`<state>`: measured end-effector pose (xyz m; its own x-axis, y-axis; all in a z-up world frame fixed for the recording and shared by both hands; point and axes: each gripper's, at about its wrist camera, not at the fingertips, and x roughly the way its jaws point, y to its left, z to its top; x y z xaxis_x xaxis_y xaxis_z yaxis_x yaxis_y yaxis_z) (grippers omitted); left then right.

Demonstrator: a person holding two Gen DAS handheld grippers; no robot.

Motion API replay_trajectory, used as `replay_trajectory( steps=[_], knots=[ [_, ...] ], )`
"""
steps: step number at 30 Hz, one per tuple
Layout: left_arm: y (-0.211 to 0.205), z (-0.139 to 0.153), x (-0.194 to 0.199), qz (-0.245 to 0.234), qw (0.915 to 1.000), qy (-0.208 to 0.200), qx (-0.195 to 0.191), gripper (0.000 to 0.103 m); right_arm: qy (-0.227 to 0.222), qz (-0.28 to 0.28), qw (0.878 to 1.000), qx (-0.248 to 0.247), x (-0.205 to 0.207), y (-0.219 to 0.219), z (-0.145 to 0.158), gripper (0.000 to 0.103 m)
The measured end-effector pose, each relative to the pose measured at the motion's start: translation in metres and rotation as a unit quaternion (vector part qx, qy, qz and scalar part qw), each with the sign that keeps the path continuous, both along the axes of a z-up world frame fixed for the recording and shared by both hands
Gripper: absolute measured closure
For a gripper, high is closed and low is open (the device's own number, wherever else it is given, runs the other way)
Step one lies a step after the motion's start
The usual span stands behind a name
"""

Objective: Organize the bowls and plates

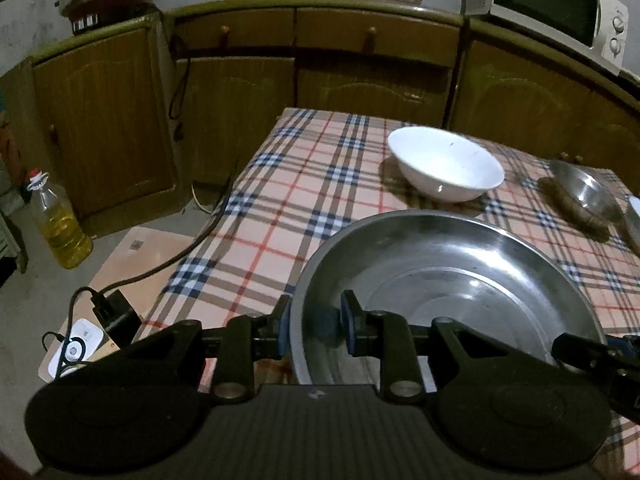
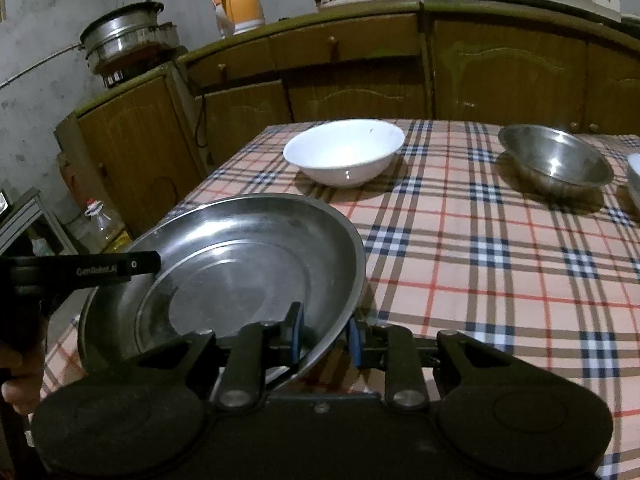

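Bare tablecloth (image 2: 500,280) lies between steel plate (image 2: 240,264) and bowls (image 2: 344,152).

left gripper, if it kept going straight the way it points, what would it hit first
The left gripper already straddles the steel plate rim. Beyond the plate, the white bowl looks nearest its line, though depth is unclear.

Tablecloth (image 2: 500,264): peach plaid, navy, white, brown, red lines. Big plate (image 2: 240,264): shiny silver. Bowl (image 2: 344,152): plain white. Small bowl (image 2: 556,160): silver. Cabinets (image 1: 120,120): brown wood. Kettle (image 2: 238,6): orange. Bottle (image 1: 60,224): yellow contents, red cap. Gripper pads (image 1: 348,320): blue.
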<state>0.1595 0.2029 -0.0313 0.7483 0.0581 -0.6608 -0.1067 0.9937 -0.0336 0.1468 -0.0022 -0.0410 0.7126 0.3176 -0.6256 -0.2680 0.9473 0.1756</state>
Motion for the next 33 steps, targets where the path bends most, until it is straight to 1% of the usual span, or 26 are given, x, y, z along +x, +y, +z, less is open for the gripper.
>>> replay_trajectory(
  steps=[11,15,19,22,23,24,25,27,28,30,32,33],
  knots=[
    [0.010,-0.025,0.011,0.004,0.9998,0.015,-0.009,0.076,0.014,0.004,1.000,-0.010,0.010,0.010,-0.023,0.072],
    [0.013,-0.027,0.011,0.015,0.9996,0.009,-0.022,0.076,0.008,0.009,1.000,-0.013,0.008,0.012,-0.025,0.072],
    [0.009,-0.029,0.008,0.018,0.9998,0.007,-0.010,0.074,0.013,0.013,1.000,-0.012,0.009,0.010,-0.027,0.071],
    [0.010,-0.029,0.007,0.024,0.9996,0.003,-0.014,0.074,0.021,0.015,1.000,-0.015,0.009,0.009,-0.028,0.069],
    [0.010,-0.030,0.006,0.028,0.9995,0.002,-0.017,0.074,0.021,0.013,0.999,-0.022,0.008,0.008,-0.028,0.069],
    [0.010,-0.029,0.005,0.032,0.9993,0.001,-0.017,0.071,0.014,0.008,0.999,-0.031,0.007,0.007,-0.028,0.069],
    [0.008,-0.029,0.004,0.040,0.9991,-0.001,-0.012,0.069,0.006,0.005,0.999,-0.034,0.005,0.005,-0.025,0.068],
    [0.006,-0.029,0.002,0.047,0.9989,-0.001,-0.003,0.070,0.000,0.004,1.000,-0.025,0.004,-0.003,-0.019,0.066],
    [0.005,-0.027,0.000,0.052,0.9987,-0.001,0.003,0.070,-0.006,0.002,1.000,-0.020,0.003,-0.008,-0.014,0.063],
    [0.003,-0.023,-0.004,0.061,0.9980,-0.003,0.014,0.065,-0.017,-0.003,1.000,-0.016,0.001,-0.019,-0.006,0.061],
    [0.000,-0.017,-0.009,0.070,0.9973,-0.008,0.020,0.061,-0.022,-0.008,1.000,-0.010,0.000,-0.034,0.002,0.053],
    [-0.002,-0.014,-0.010,0.073,0.9971,-0.009,0.021,0.059,-0.024,-0.012,1.000,-0.005,-0.001,-0.042,0.006,0.051]
  ],
)
